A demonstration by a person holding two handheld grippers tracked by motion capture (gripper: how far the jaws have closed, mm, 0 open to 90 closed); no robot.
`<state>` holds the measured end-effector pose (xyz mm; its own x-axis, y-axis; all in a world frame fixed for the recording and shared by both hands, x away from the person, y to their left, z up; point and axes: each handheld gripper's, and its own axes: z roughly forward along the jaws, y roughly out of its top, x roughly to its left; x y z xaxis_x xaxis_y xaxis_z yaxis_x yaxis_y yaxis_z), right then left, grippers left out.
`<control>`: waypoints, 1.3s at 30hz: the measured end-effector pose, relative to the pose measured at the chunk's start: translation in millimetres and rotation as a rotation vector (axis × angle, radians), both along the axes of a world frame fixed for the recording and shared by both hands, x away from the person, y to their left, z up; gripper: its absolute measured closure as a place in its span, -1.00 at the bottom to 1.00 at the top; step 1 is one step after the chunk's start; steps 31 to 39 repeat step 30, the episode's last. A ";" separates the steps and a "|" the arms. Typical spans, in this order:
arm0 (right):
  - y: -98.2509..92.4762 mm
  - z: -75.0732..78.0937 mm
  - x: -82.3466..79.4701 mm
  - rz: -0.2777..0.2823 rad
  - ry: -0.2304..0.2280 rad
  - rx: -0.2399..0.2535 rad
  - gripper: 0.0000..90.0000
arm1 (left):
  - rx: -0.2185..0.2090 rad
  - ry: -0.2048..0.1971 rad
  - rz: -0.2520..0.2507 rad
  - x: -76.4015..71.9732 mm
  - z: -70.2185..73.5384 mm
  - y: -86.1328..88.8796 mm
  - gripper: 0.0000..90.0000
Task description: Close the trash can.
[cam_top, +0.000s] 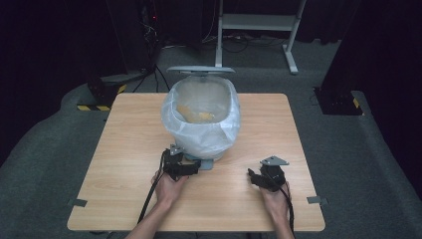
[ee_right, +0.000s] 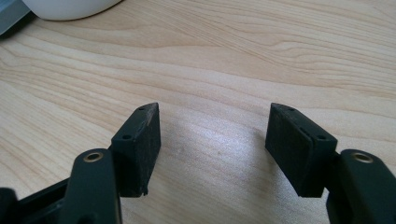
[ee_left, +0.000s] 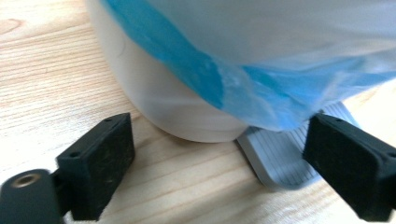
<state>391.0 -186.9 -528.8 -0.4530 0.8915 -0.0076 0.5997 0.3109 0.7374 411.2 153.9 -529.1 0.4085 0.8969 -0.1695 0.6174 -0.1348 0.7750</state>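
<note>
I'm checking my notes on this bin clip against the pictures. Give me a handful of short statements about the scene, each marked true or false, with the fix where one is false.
1. The bin stands on the wooden table with its lid up. True.
2. The bin has no liner. False: a pale plastic bag lines it and hangs over the rim.
3. The left claw is open, its jaws either side of the bin's base. True.
4. The right claw grips the grey pedal. False: it is open over bare table, with nothing between its jaws.
5. The bin is empty. False: something yellowish lies inside.
</note>
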 end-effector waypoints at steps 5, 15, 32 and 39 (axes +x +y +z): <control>0.0 0.0 0.2 0.000 0.003 -0.002 -0.27 | -0.036 -0.035 -0.004 -5.0 1.0 4.5 -0.69; 0.3 -0.1 0.3 -0.002 -0.001 -0.007 -0.29 | -0.074 -0.023 0.002 -11.9 5.1 16.8 -0.66; 0.3 -0.4 1.3 -0.031 0.008 -0.008 -0.47 | 0.184 0.002 0.098 -19.1 -1.5 42.2 -0.66; 0.3 -0.4 1.3 -0.031 0.008 -0.008 -0.47 | 0.184 0.002 0.098 -19.1 -1.5 42.2 -0.66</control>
